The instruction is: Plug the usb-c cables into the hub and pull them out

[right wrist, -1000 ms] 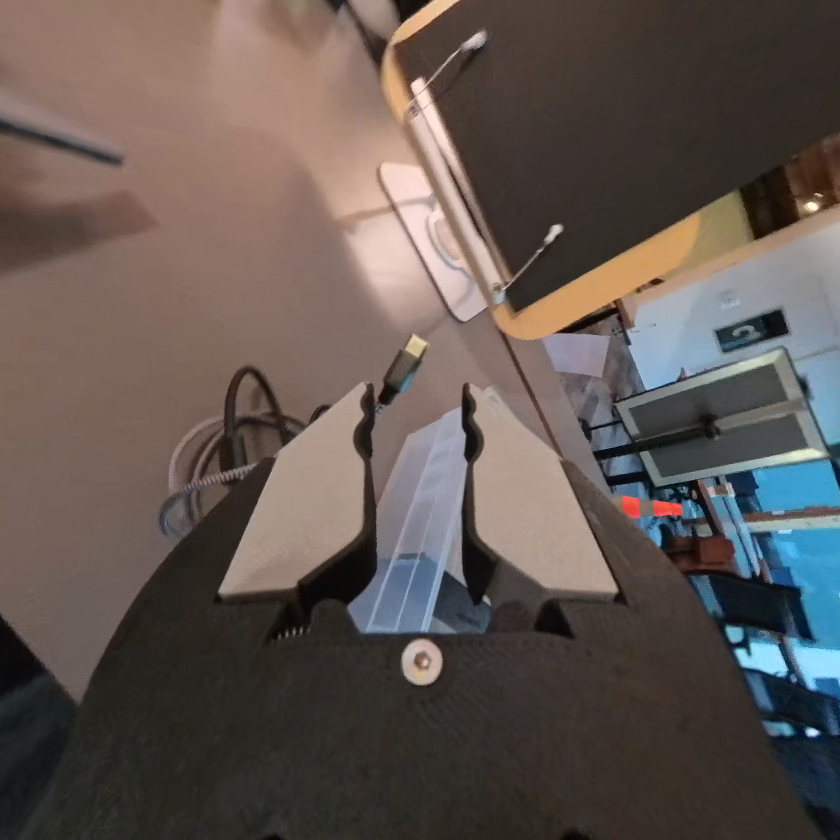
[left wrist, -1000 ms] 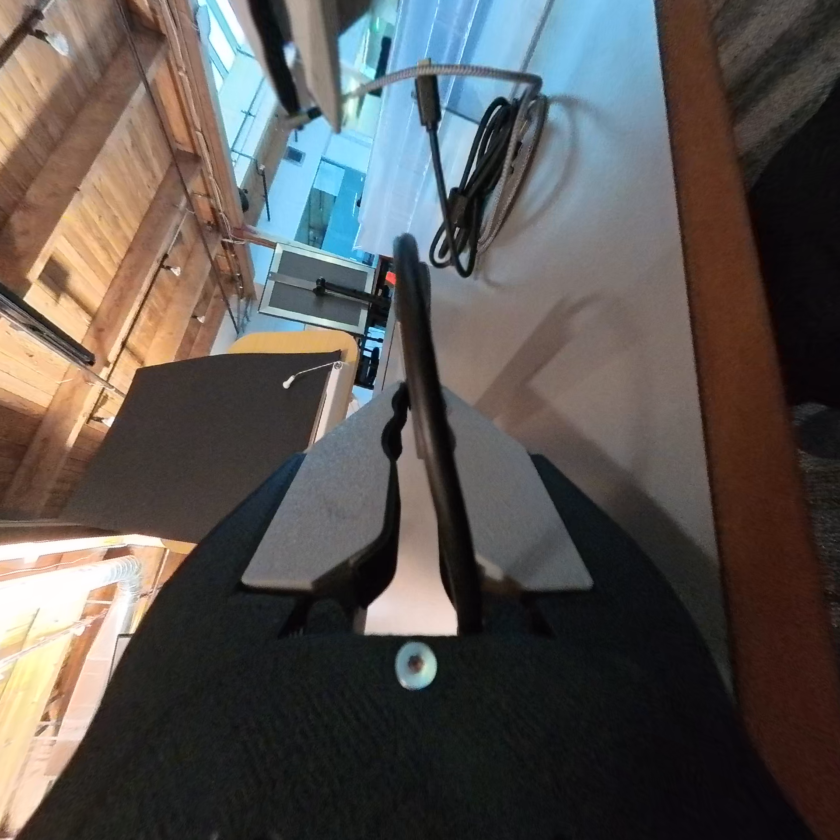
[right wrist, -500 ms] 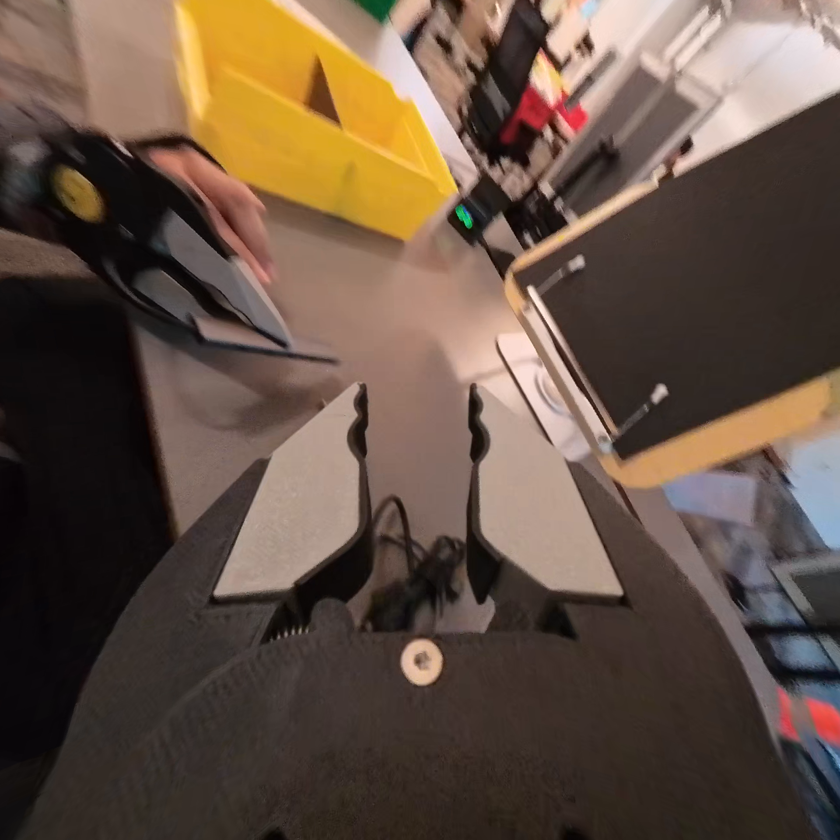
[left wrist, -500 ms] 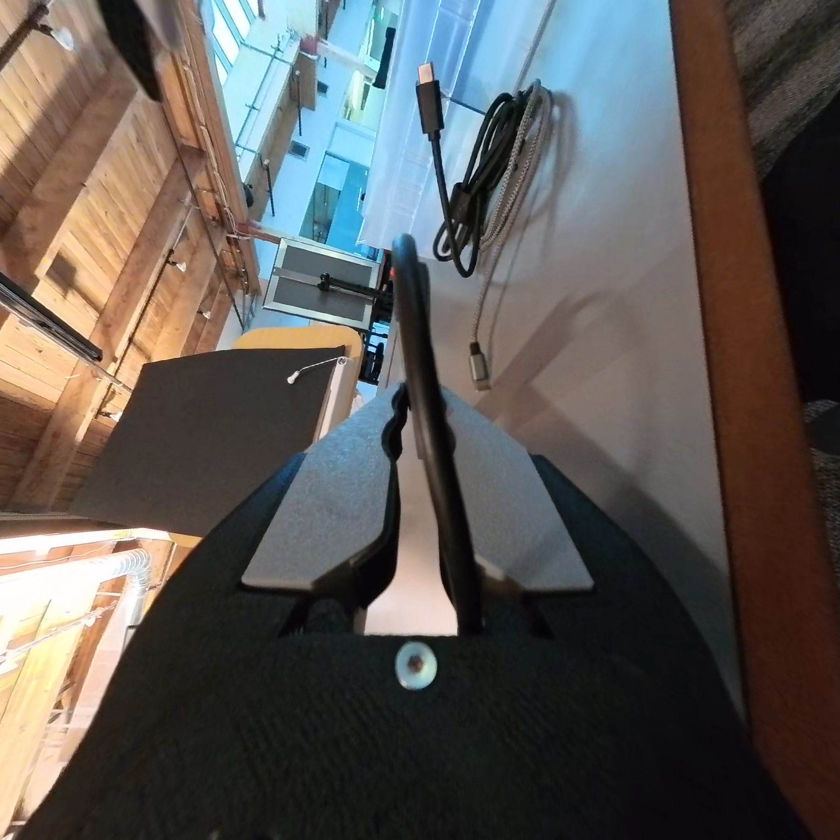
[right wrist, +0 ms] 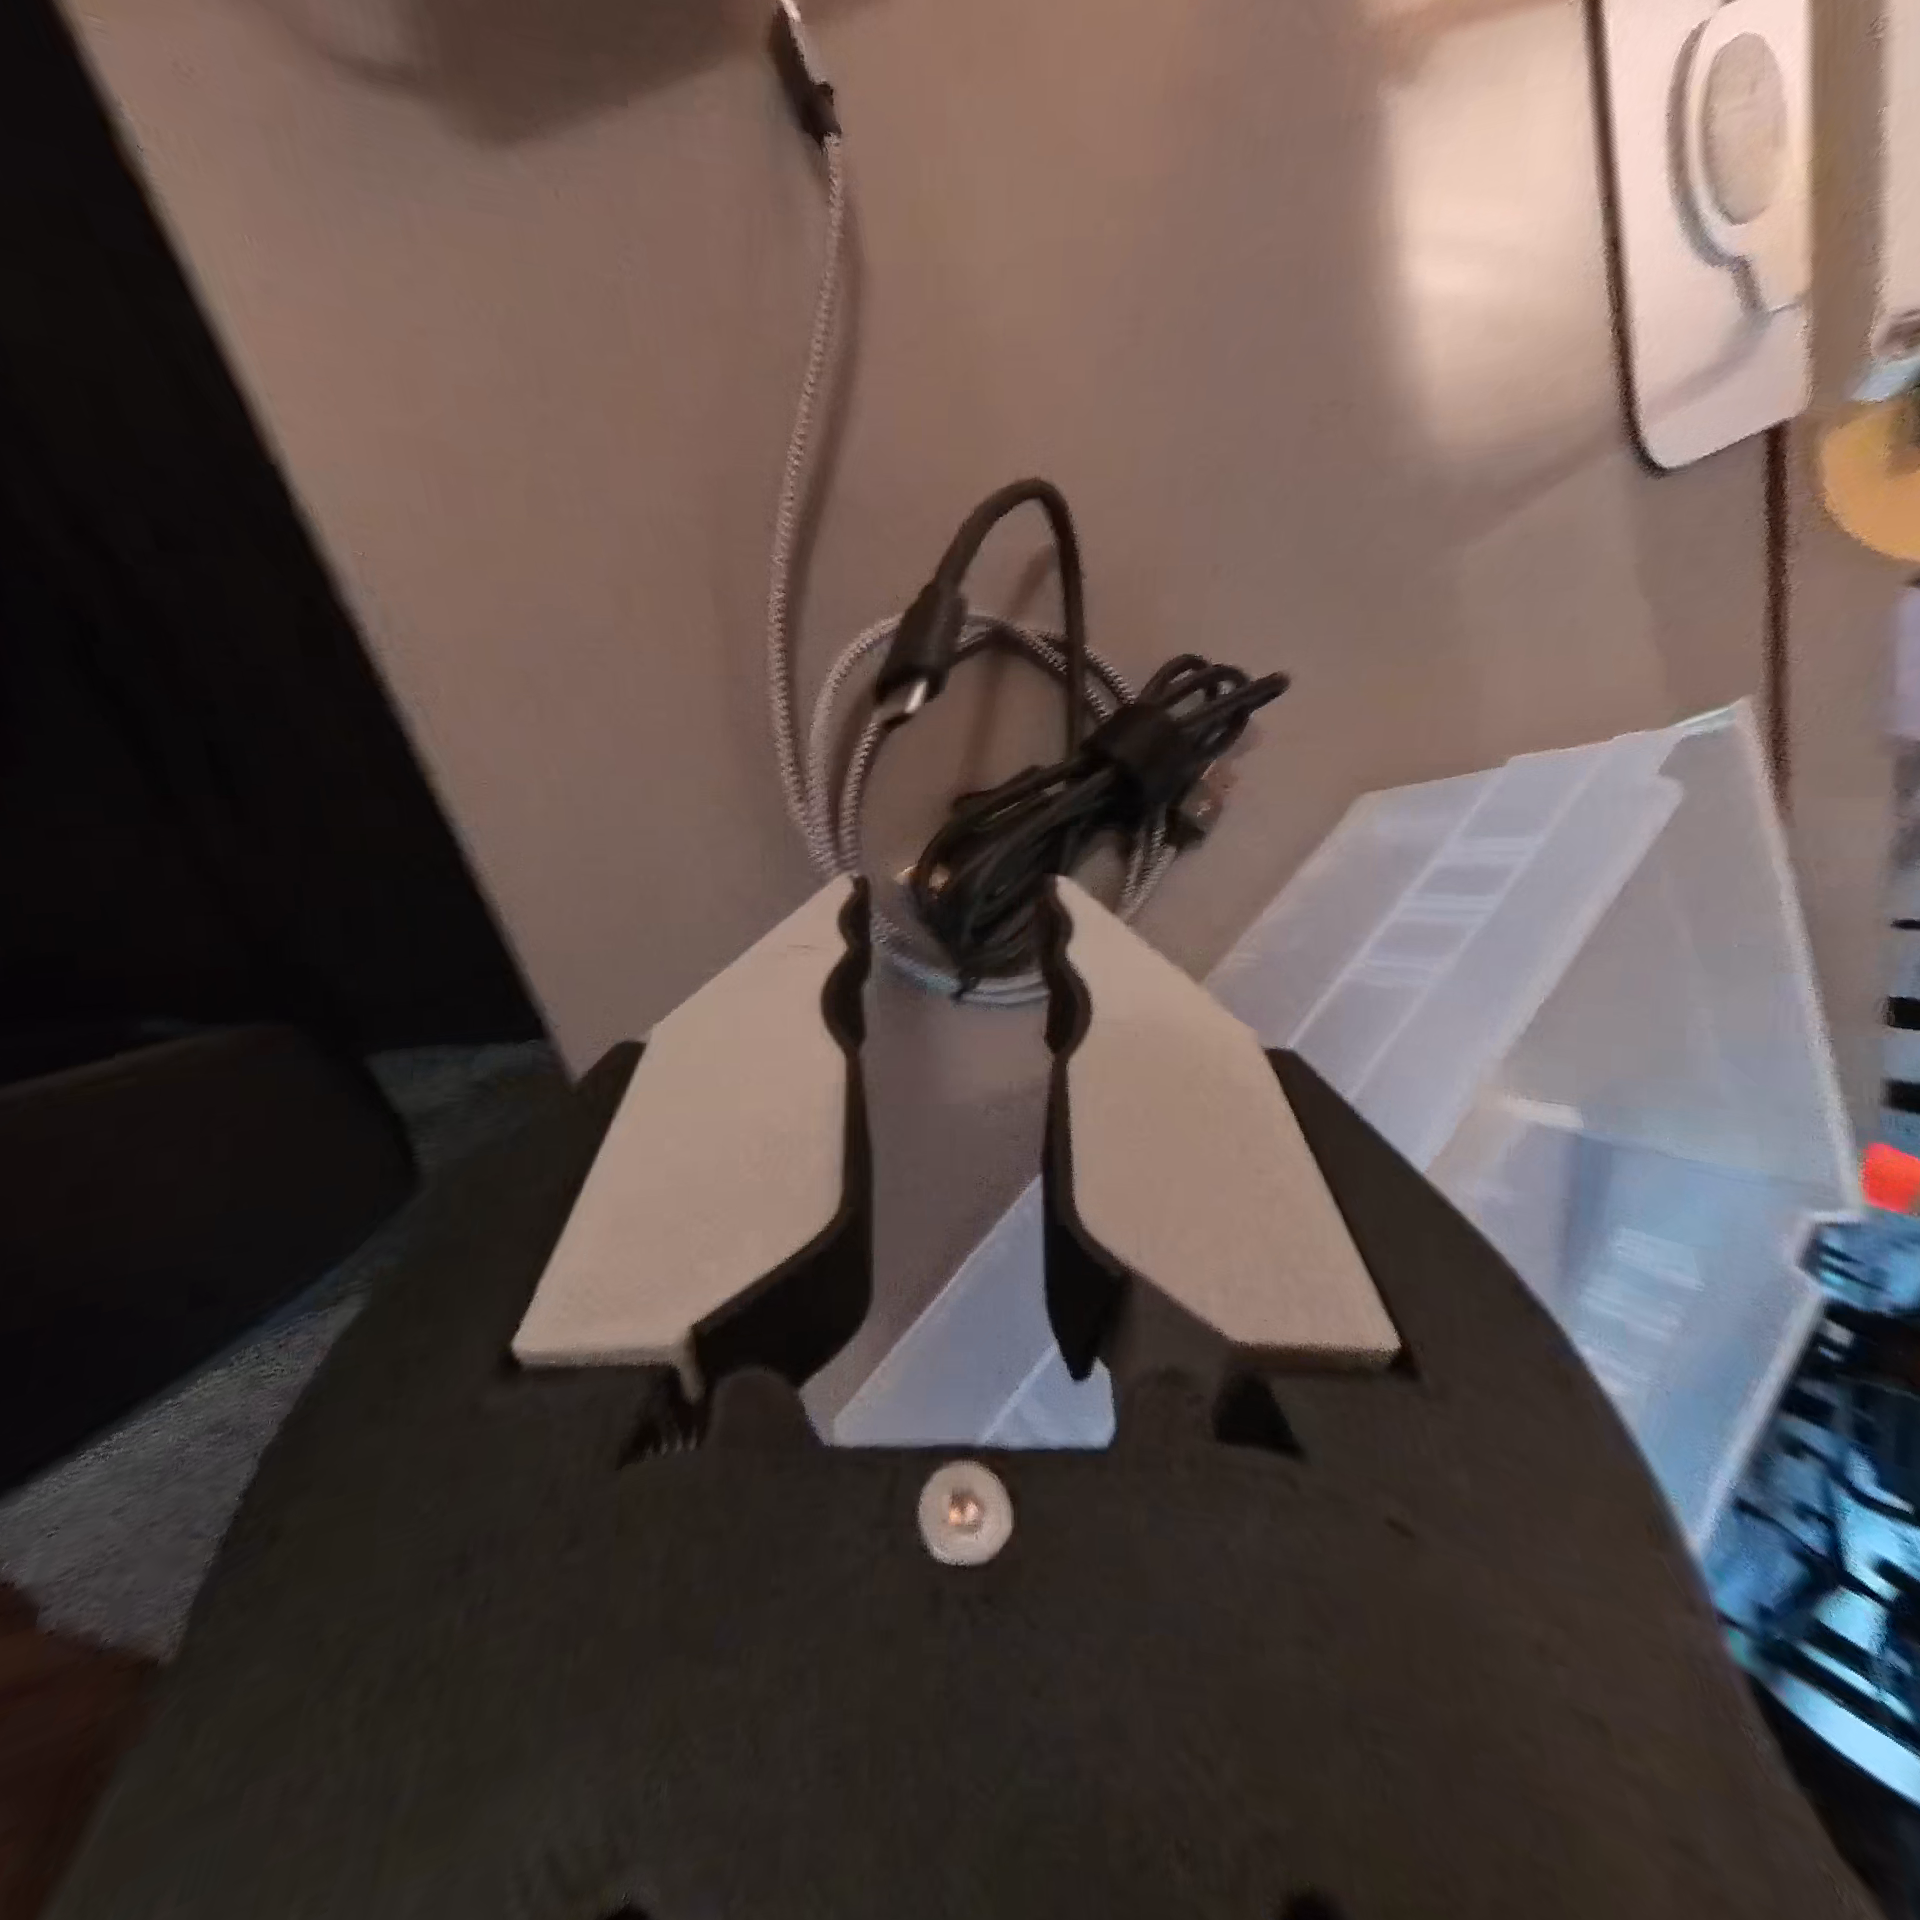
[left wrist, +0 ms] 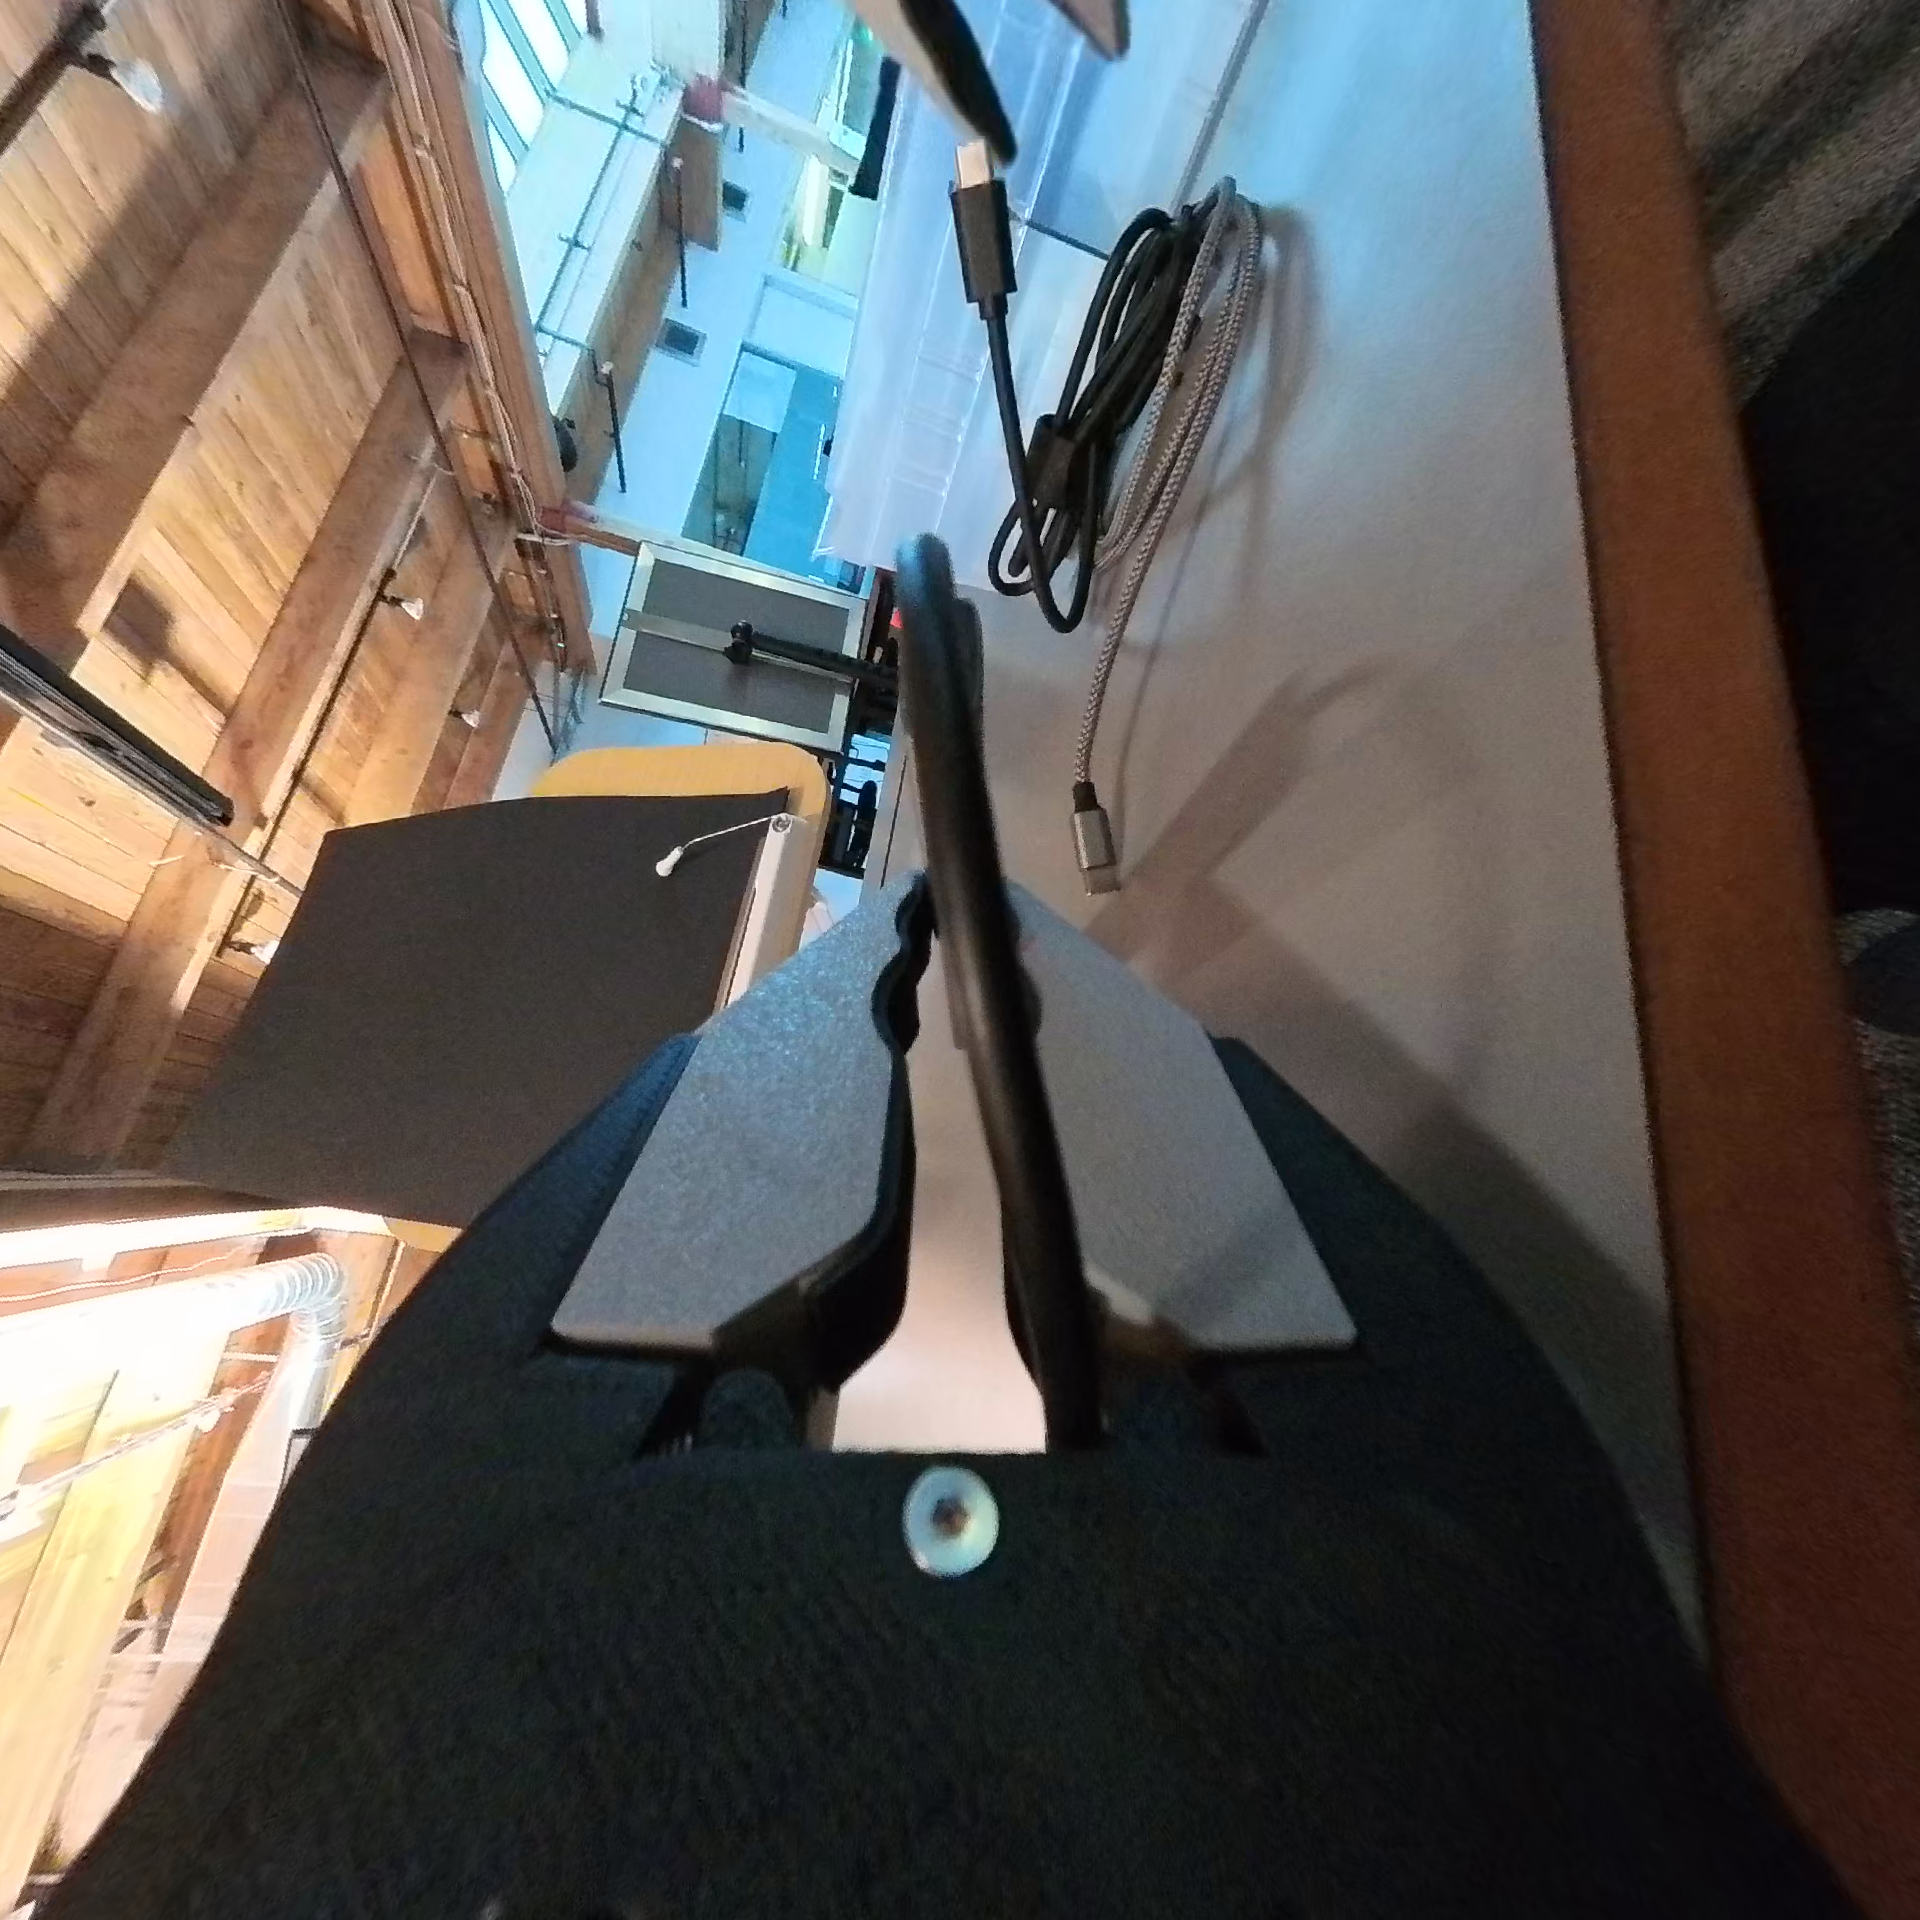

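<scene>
While my left tool (left wrist: 971, 935) grips the hub (left wrist: 956, 831), my right tool (right wrist: 956, 914), empty and wide, probably needs the black plug (right wrist: 914, 665) next.

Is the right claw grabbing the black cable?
No, the right claw is open with nothing between its fingers, and the bundled black cable lies on the table beyond it.

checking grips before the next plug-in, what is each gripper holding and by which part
The left gripper clamps the thin black hub edge-on, its far end sticking out past the fingertips. The right gripper is open and empty.
</scene>
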Available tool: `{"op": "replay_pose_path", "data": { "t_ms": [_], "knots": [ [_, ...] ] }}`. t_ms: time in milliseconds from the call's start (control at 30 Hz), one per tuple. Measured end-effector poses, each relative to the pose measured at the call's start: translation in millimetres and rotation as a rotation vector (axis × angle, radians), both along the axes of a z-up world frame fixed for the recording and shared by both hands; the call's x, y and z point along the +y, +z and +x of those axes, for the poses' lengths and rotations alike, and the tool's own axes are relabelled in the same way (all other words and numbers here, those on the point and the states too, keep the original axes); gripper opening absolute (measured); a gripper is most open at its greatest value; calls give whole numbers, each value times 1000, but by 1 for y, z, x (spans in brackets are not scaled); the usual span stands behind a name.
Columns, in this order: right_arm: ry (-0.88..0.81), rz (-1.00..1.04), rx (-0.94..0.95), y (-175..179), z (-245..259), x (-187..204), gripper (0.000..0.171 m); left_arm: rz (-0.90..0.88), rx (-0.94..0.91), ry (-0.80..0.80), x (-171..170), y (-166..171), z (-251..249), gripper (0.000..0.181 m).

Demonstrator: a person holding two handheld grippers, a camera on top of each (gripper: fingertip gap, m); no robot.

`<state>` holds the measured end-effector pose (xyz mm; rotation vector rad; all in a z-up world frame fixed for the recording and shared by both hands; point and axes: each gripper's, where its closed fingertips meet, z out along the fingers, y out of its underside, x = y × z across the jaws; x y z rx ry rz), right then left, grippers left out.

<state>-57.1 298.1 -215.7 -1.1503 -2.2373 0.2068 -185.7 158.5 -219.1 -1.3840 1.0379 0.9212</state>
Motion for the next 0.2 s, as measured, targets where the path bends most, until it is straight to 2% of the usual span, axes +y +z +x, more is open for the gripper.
{"op": "replay_pose_path", "data": {
  "t_ms": [33, 200],
  "knots": [
    [-7, 29, 9, 0, -8, 2, 19, -1, 0, 2, 0, 0, 0, 8],
    [76, -56, 82, 2, -57, -31, 5, 1, 16, 15, 0, -1, -2, 8]
  ]
}}
